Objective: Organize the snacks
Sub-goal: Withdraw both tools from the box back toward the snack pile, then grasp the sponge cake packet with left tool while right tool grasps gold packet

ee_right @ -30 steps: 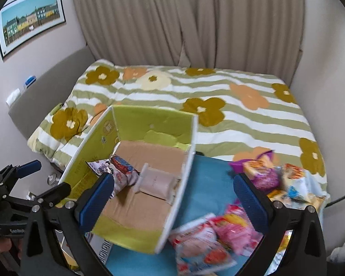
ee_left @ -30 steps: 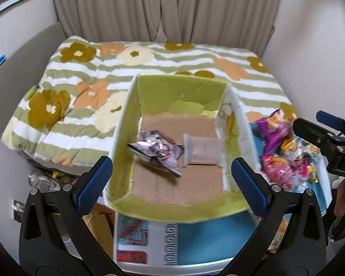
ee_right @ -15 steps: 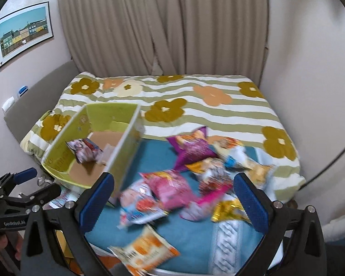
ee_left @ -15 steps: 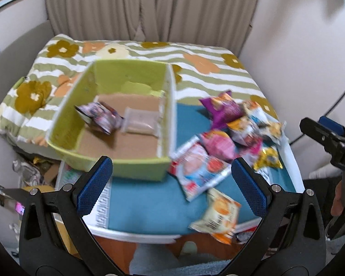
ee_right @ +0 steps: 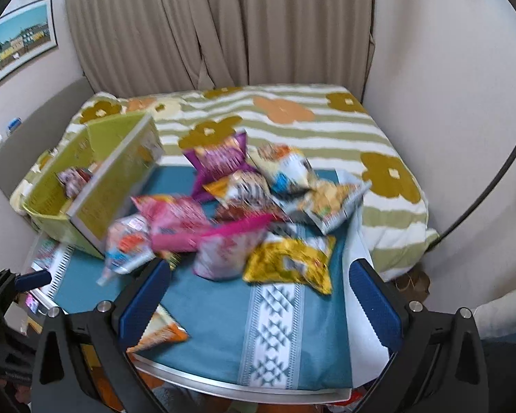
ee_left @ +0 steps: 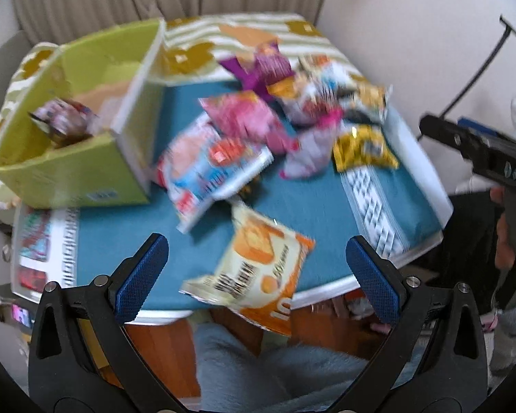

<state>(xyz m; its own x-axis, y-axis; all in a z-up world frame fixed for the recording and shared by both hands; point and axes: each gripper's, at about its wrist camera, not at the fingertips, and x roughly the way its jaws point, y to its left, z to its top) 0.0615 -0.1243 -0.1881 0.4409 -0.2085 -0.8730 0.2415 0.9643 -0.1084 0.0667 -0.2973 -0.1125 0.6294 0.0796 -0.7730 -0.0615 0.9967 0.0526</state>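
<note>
Both views are smeared by motion, so fine print on the packets cannot be read. The orange-and-cream snack packet (ee_left: 258, 272) lies at the near edge of the counter (ee_left: 320, 206), its long axis running from the near edge toward the far left, its bottom hanging a little over that edge. It sits between the fingers of the left claw (ee_left: 256, 278), which is spread wide with nothing in its grip. The right claw (ee_right: 259, 296) is just as wide apart and empty, above the counter's near right part.

The green cardboard box (ee_left: 75, 172) stands at the far left corner, its long side running away toward the bed (ee_right: 292, 117), open top up. Inside it one shiny dark packet (ee_left: 60, 122) is clear; anything else there is too blurred to name.

The other snacks form a heap across the middle and far right of the counter: a blue-white-red bag (ee_left: 210, 165) just beside the box, a pink bag (ee_left: 244, 117), a purple bag (ee_right: 220, 158), a yellow bag (ee_right: 289, 258), and about four more overlapping ones. The heap lies between the near packet and the box's right wall.
</note>
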